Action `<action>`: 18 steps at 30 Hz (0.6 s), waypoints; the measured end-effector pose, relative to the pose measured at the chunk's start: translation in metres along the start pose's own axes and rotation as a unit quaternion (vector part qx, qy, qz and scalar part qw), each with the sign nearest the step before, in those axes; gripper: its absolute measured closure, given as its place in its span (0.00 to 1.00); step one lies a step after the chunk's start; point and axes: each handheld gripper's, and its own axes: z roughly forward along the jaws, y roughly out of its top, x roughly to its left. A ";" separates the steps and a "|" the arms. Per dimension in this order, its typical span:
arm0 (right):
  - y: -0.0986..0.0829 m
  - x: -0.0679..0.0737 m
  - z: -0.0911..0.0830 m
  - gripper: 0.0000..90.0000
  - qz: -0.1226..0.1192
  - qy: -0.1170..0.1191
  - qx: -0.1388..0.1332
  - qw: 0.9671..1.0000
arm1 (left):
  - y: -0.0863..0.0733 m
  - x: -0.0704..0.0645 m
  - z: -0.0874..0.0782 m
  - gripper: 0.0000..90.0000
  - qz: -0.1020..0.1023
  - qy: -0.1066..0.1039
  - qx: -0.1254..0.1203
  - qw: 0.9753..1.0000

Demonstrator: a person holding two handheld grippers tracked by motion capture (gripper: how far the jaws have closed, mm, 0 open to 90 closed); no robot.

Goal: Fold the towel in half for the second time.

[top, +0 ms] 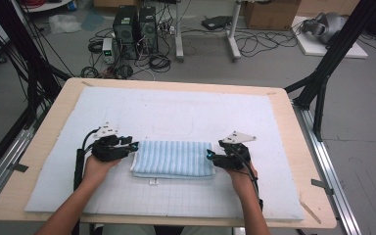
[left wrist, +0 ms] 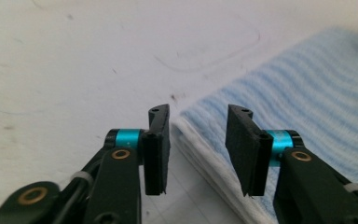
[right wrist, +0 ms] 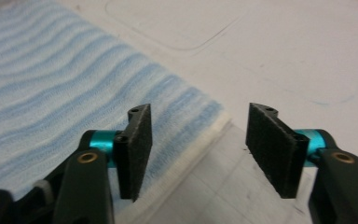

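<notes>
1. High view: I saw a folded blue striped towel [top: 174,158] lying flat on the white foam mat [top: 186,110] that covered the wooden table [top: 301,147], a little toward six o'clock from the mat's middle.
2. My left gripper [top: 133,145] sat at the towel's nine o'clock end, its tips just at the short edge, with the hand [top: 95,169] behind it coming in from seven o'clock.
3. My right gripper [top: 209,155] sat at the towel's three o'clock end, tips at that short edge, with its hand [top: 240,177] coming in from five o'clock.
4. In the left gripper view, I found the left gripper [left wrist: 198,140] released, its jaws apart with nothing between the pads. The towel [left wrist: 298,98] filled the three o'clock half of that view, and its white folded edge ran down between the jaws; the pad at three o'clock hung over the cloth, the pad at nine o'clock over bare mat [left wrist: 74,60].
5. In the right gripper view, I found the right gripper [right wrist: 198,140] released too, jaws wide and gripping nothing. The towel [right wrist: 51,79] lay toward ten o'clock, its corner reaching into the gap, and the pad at nine o'clock stood over the cloth's edge while the pad at three o'clock stood over the mat [right wrist: 298,56].
6. I could not tell whether any pad touched the cloth.
</notes>
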 end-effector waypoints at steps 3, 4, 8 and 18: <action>-0.004 -0.005 -0.015 0.34 0.014 -0.017 -0.021 1.000 | 0.002 0.010 -0.011 0.51 -0.009 -0.009 -0.046 0.999; -0.006 -0.006 -0.020 0.32 0.021 -0.021 -0.028 0.999 | 0.002 0.013 -0.014 0.45 -0.013 -0.009 -0.059 0.998; -0.010 -0.009 -0.037 0.22 0.023 -0.044 -0.051 0.997 | 0.004 0.023 -0.025 0.25 -0.029 -0.015 -0.093 0.995; -0.015 -0.018 -0.053 0.13 0.005 -0.053 -0.064 0.997 | 0.003 0.015 -0.034 0.21 0.014 -0.043 -0.113 0.993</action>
